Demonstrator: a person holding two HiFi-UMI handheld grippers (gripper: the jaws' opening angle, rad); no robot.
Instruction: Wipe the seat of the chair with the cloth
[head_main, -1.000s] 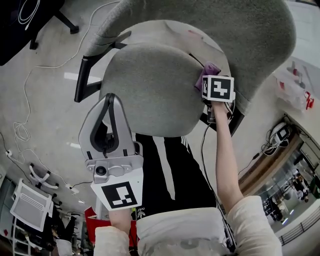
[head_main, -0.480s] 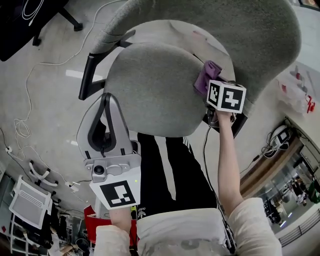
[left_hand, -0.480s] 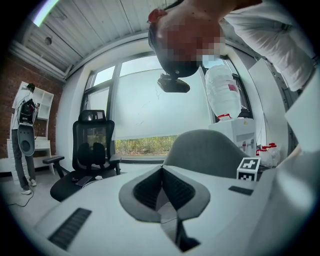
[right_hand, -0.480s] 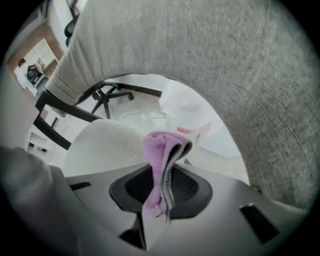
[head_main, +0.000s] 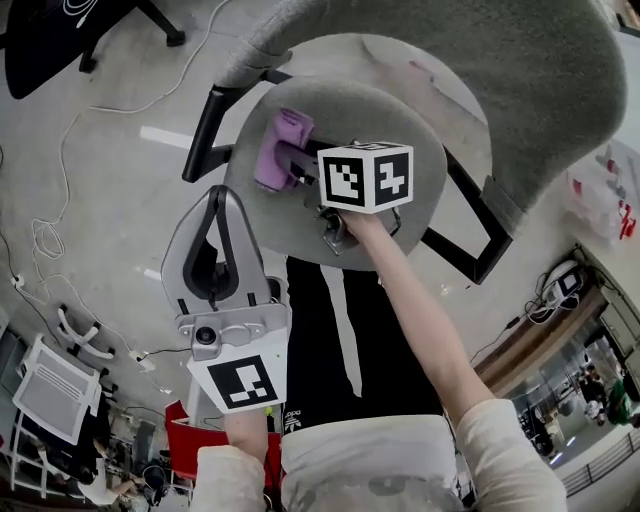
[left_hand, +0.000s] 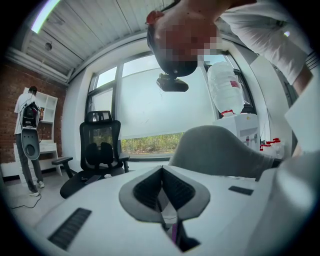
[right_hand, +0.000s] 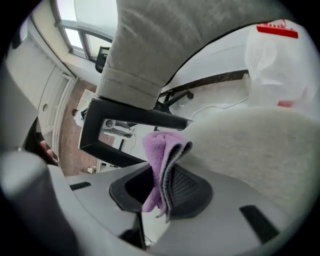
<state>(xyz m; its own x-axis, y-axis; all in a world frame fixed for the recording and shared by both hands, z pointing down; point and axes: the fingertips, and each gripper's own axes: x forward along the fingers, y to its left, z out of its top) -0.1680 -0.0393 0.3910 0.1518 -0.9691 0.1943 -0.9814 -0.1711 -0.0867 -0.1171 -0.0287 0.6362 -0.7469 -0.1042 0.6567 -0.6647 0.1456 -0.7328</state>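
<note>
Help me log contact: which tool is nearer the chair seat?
Right. The right tool holds the purple cloth on the seat; the left tool, shut and empty, sits off the seat's edge.

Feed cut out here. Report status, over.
Right gripper shut on cloth, cloth against seat. Left gripper shut, empty. Nothing in the way.

Bright window daylight, heavy fisheye distortion, dark vignetted corners, soft foreground

armrest (head_main: 205, 135) beside seat (head_main: 352, 108), backrest (head_main: 540, 80) beyond
</note>
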